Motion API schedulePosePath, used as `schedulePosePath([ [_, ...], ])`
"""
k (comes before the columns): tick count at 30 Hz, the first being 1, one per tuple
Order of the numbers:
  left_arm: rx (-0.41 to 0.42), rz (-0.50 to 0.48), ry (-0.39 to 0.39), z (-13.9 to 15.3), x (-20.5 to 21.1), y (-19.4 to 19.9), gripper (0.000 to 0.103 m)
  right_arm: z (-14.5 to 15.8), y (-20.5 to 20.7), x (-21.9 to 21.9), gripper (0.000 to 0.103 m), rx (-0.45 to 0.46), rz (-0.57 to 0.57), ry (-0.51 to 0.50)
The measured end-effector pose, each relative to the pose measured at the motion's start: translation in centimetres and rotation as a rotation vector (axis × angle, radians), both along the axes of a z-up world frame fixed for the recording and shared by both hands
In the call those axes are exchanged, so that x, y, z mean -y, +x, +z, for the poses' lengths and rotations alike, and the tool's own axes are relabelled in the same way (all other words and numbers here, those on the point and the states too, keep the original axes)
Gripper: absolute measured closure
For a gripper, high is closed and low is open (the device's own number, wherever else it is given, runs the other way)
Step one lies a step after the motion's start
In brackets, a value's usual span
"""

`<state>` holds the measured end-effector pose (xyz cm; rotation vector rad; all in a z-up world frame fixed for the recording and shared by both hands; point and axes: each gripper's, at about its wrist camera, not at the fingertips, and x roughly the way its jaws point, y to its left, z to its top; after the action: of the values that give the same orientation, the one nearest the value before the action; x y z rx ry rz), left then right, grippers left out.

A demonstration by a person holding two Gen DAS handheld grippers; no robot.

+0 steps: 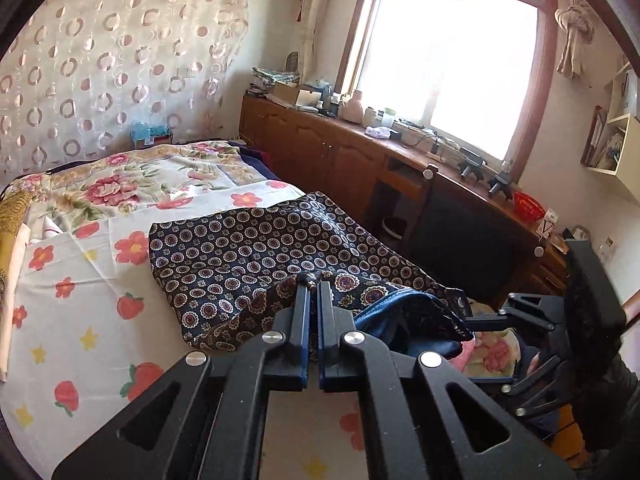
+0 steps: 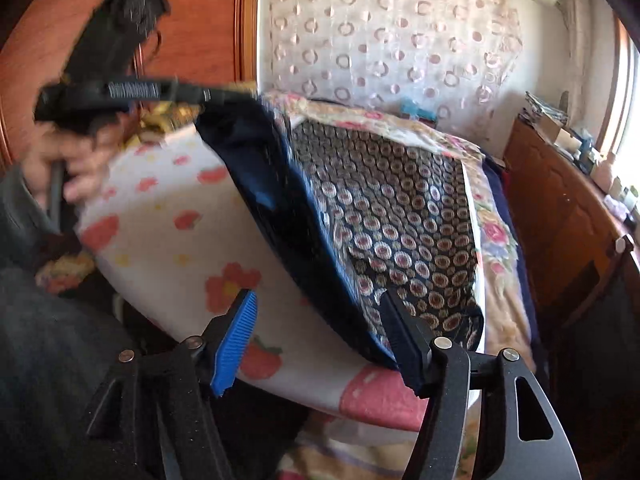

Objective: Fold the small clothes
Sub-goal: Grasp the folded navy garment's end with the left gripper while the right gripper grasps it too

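So the dark patterned garment (image 1: 256,248) is spread on the bed (image 1: 72,320), its long axis running from about 6 o'clock away toward 1 o'clock in the right wrist view, and the left gripper (image 1: 314,286) is the one that's got it, jaws pinched nearly flat shut on the near hem and holding that edge up off the sheet. The right gripper (image 2: 320,320) has its jaws gaping wide with nothing pressed between them, the near corner of the cloth sitting just by its right-hand finger at roughly 1 o'clock. My guess is the fold hinges on carrying that raised hem toward the far end.
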<state>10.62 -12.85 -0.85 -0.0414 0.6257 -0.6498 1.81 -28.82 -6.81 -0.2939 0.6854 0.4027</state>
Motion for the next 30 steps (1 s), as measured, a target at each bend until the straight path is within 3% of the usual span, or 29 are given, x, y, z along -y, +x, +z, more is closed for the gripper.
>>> schedulePosePath([
  [7,-0.007,0.052,-0.02,-0.3,-1.7,0.1,0.1,-1.3,2.9,2.0,0.037,-0.016,-0.108,-0.058],
  [9,-0.009,0.067,-0.025,-0.4,-2.2,0.2,0.1,-0.7,3.4,2.4,0.042,-0.002,-0.127,-0.055],
  [12,-0.011,0.083,-0.035,-0.6,-2.8,0.4,0.1,0.1,3.4,2.9,0.065,0.018,-0.131,-0.048],
  [14,-0.008,0.094,-0.036,-0.6,-3.0,0.6,0.1,0.8,3.8,3.2,0.091,0.036,-0.129,-0.046],
  [16,0.002,0.112,-0.027,-0.6,-3.2,0.8,0.1,1.5,4.1,2.8,0.095,0.074,-0.127,-0.036],
  [25,0.002,0.179,0.002,-0.9,-4.5,4.9,0.1,5.6,8.4,0.4,0.099,0.176,-0.114,0.011],
  [30,-0.032,0.203,0.004,-1.7,-5.0,8.0,0.1,4.8,10.5,0.2,0.099,0.176,-0.101,0.014],
])
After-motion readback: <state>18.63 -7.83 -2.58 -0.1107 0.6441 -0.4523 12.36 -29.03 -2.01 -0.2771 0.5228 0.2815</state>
